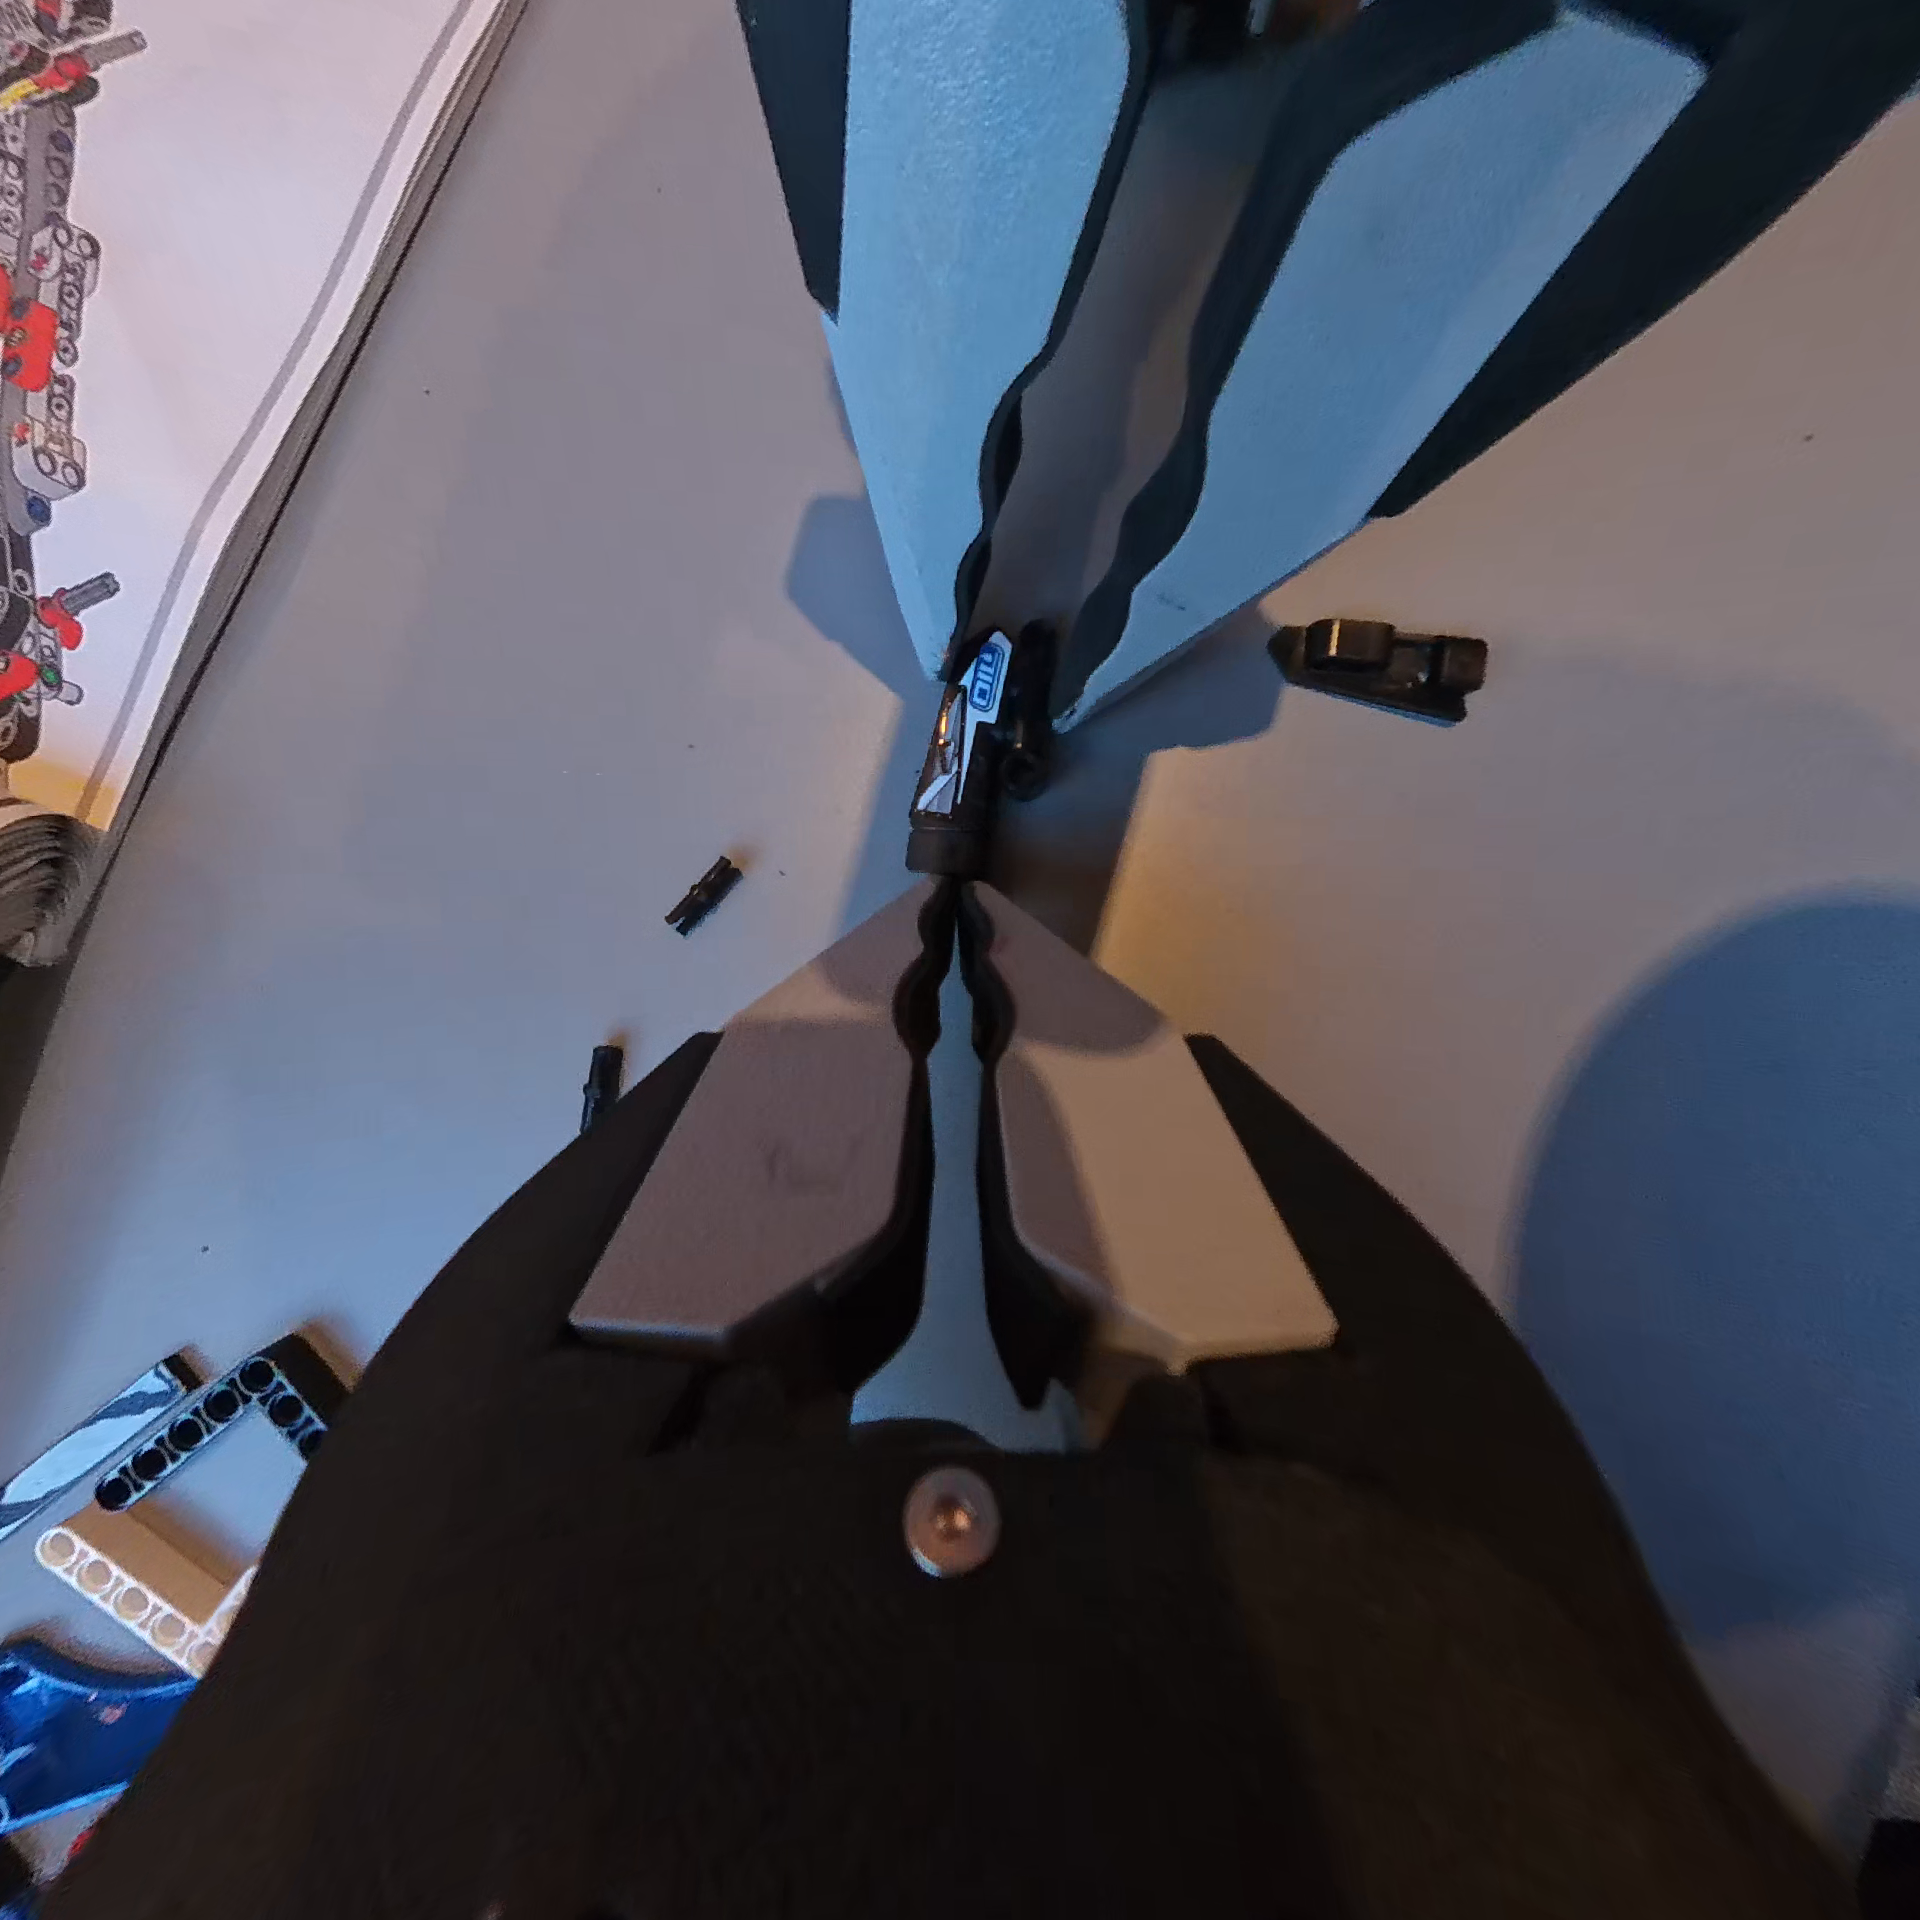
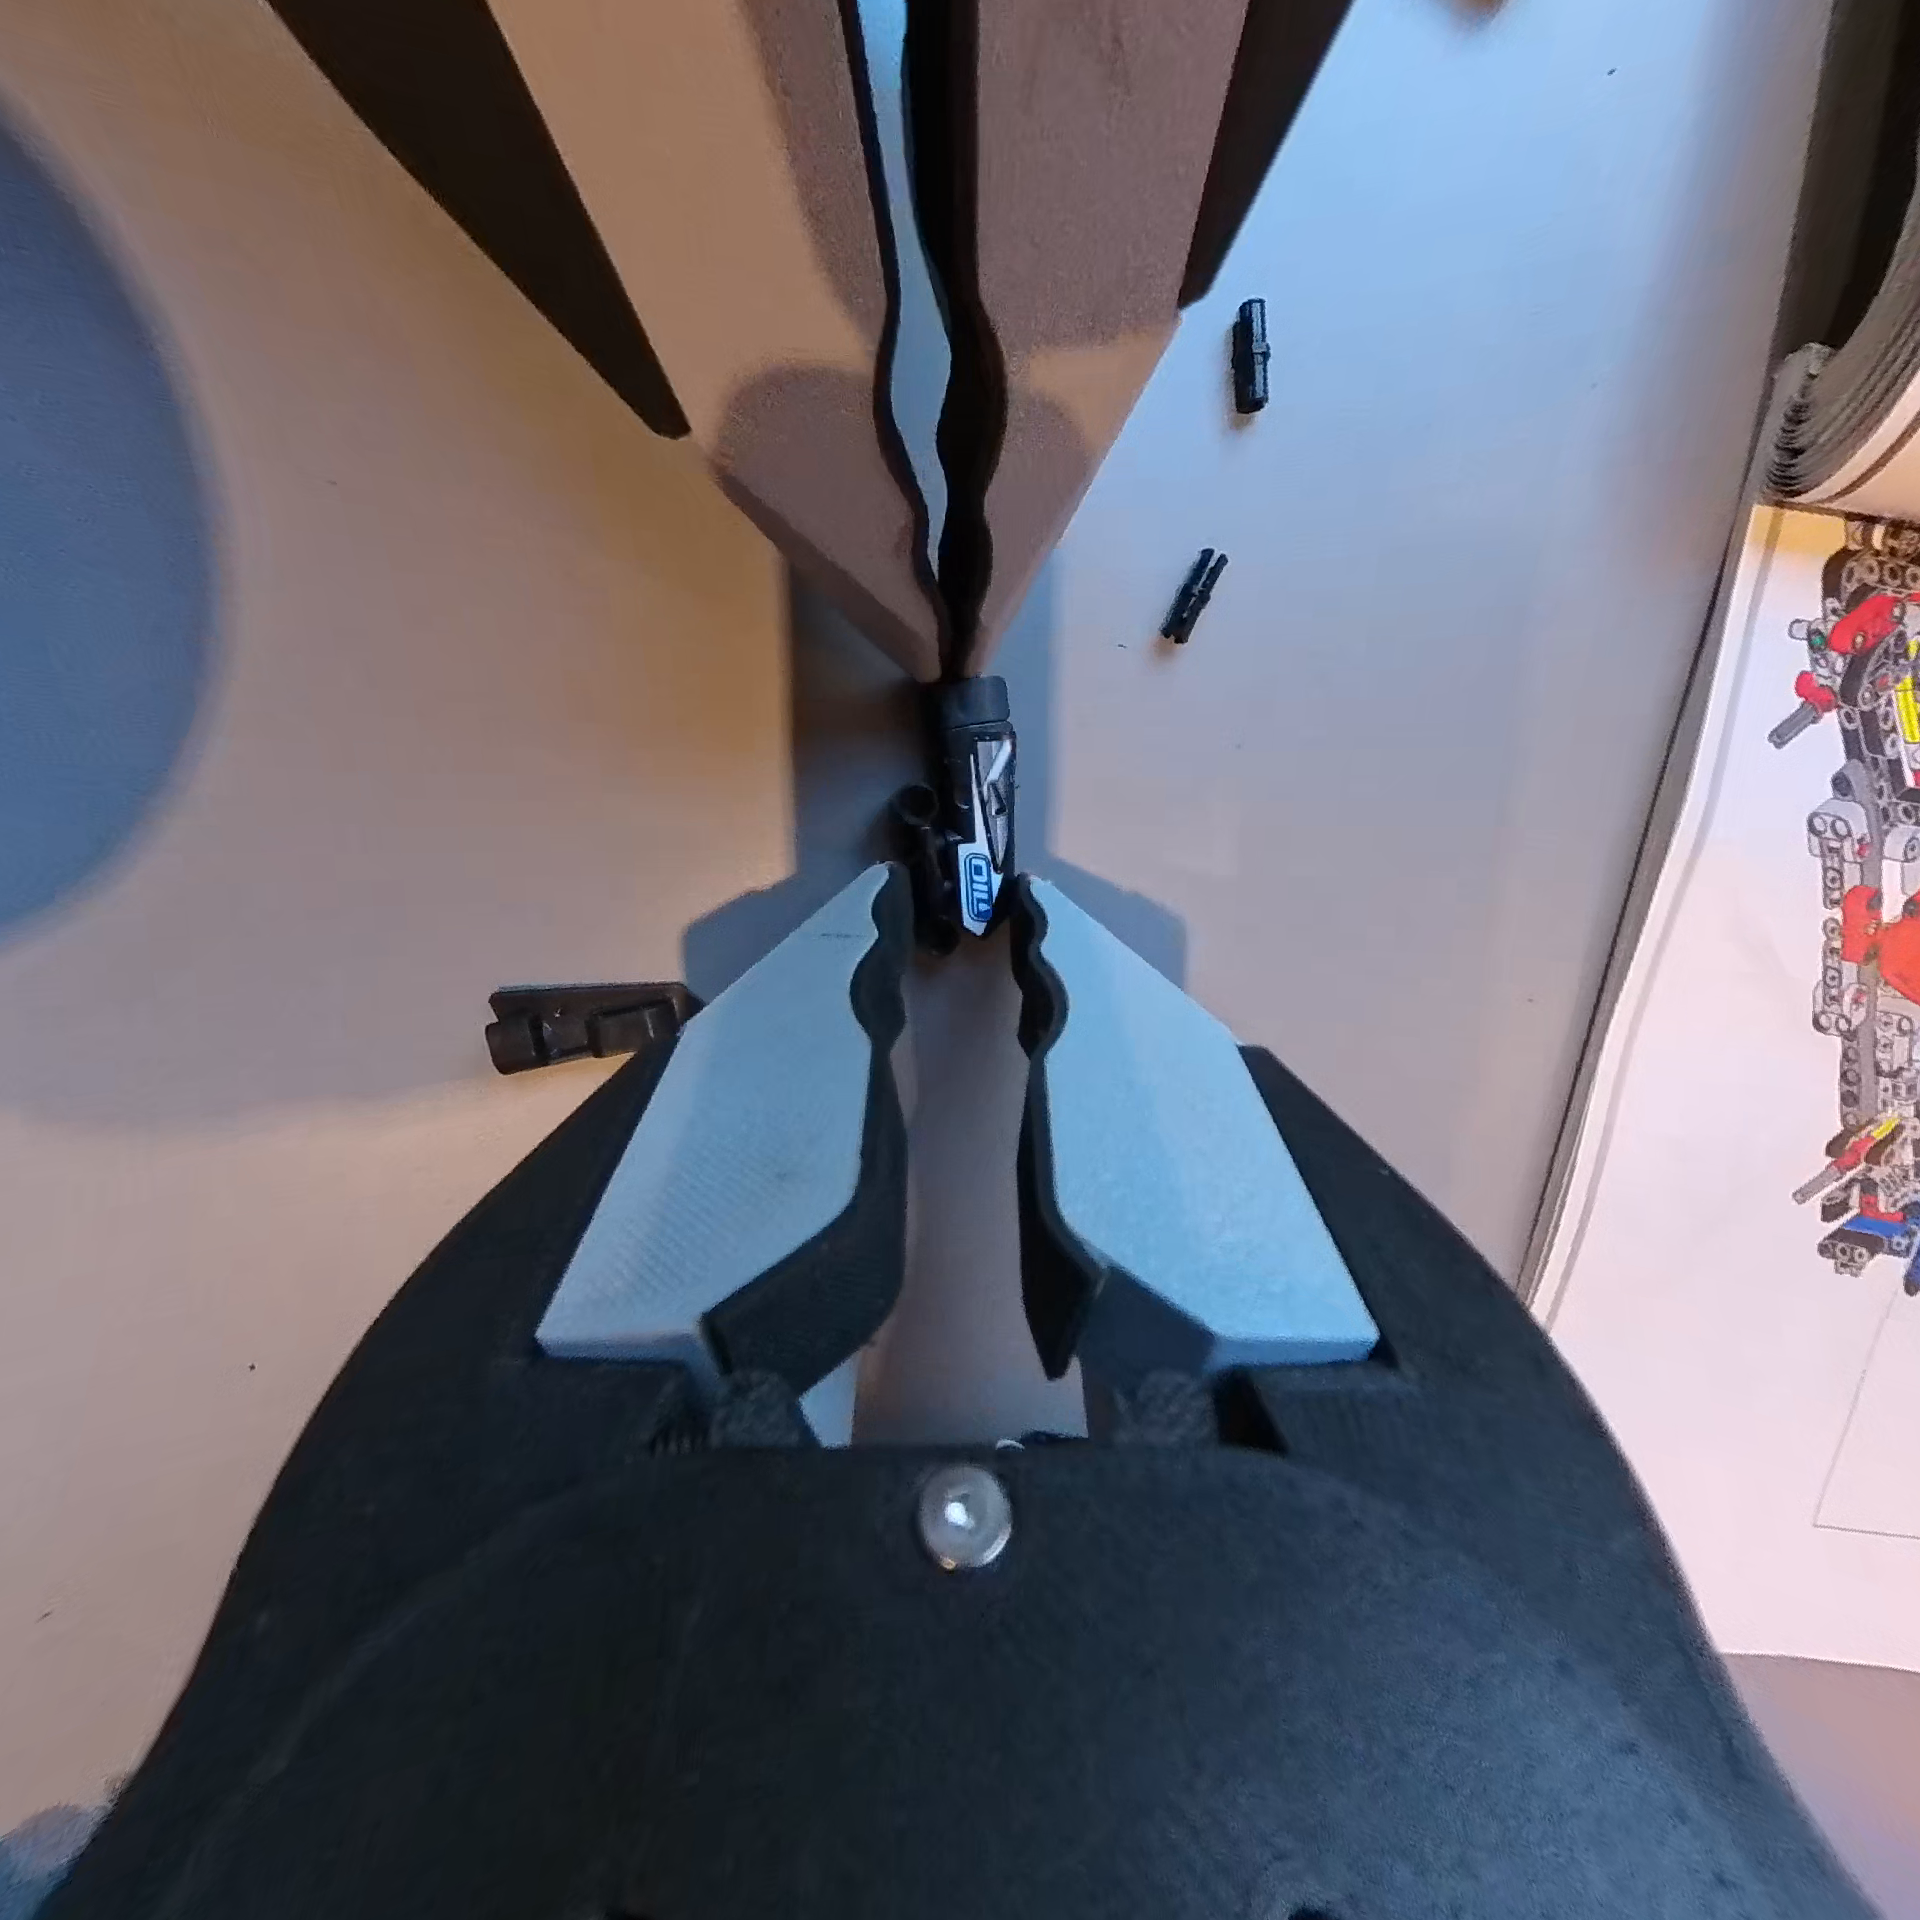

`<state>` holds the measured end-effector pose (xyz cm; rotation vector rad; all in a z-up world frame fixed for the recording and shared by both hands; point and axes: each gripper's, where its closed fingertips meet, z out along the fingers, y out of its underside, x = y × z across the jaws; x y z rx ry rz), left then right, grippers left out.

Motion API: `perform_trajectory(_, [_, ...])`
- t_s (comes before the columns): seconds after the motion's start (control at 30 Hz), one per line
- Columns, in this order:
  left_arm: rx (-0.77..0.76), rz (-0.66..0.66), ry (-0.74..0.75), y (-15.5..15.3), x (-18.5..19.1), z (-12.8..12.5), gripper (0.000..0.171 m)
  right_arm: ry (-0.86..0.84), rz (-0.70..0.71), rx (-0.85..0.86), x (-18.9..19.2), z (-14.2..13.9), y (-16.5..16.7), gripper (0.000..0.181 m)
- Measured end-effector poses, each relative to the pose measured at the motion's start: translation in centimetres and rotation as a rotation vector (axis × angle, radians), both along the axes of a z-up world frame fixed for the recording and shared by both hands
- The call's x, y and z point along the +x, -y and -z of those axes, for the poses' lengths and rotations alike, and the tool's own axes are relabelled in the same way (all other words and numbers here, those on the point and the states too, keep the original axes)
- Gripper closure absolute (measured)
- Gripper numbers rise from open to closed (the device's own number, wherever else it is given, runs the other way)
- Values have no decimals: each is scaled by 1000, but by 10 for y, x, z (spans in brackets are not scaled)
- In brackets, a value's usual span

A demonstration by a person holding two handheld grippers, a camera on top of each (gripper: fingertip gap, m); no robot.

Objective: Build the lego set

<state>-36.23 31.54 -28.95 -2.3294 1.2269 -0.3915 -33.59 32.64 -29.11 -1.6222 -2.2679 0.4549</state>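
Stickered black piece (image 1: 961,753) held end-on between two opposed tools, long axis along both. Left hand-held gripper (image 1: 954,891) pinched shut on its near end; right hand-held gripper (image 2: 961,909) slightly open around the far end, above the counter (image 1: 520,623).

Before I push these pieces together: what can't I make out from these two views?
- Whether the left tongs actually pinch the stickered black piece: its near end hides the contact in both views.
- Right tongs: their tips flank the piece; contact is unclear.
- Second black pin: partly behind the left tongs' body.
- Instruction booklet: cut by the frame edge.
- Frame pieces: cropped at the lower left corner.
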Motion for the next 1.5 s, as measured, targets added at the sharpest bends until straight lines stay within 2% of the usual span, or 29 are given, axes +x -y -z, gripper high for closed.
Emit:
perform_trajectory(0.13, [-12,-35,48,1,0,0,171,-34,42,-35,-1,-1,0,165])
perform_trajectory(0.17, [-19,-51,70,1,-1,0,171,-43,50,-55,-1,-1,2,159])
perform_trajectory(0.2, [-34,-63,95,3,-1,-1,171,-47,59,-83,0,-1,5,144])
perform_trajectory(0.23, [-51,-70,125,7,-1,-3,155,-46,67,-107,2,-2,7,141])
perform_trajectory(0.27, [-67,-90,133,9,-4,-4,150,-50,76,-108,5,-3,6,141])
perform_trajectory(0.4, [-41,-176,92,22,-31,-15,145,-151,148,-73,17,-25,-4,134])
perform_trajectory(0.5, [29,-261,18,23,-59,-26,149,-271,188,-74,33,-51,-1,137])
perform_trajectory(0.6, [64,-300,8,3,-66,-33,149,-402,183,-74,52,-69,16,147])
perform_trajectory(0.73, [1,-323,-113,-22,-81,-13,148,-514,191,-75,79,-79,36,151])
perform_trajectory(0.83, [-34,-301,-99,-26,-81,-6,149,-623,186,-108,103,-89,49,151])
perform_trajectory(1.1, [-24,-272,-75,-30,-68,0,149,-818,209,-118,142,-83,47,155])
perform_trajectory(1.33, [44,-310,68,-29,-53,-2,144,-844,222,-116,142,-78,39,160])
perform_trajectory(1.5, [107,-317,41,-33,-60,-6,143,-893,243,-112,140,-85,29,162])
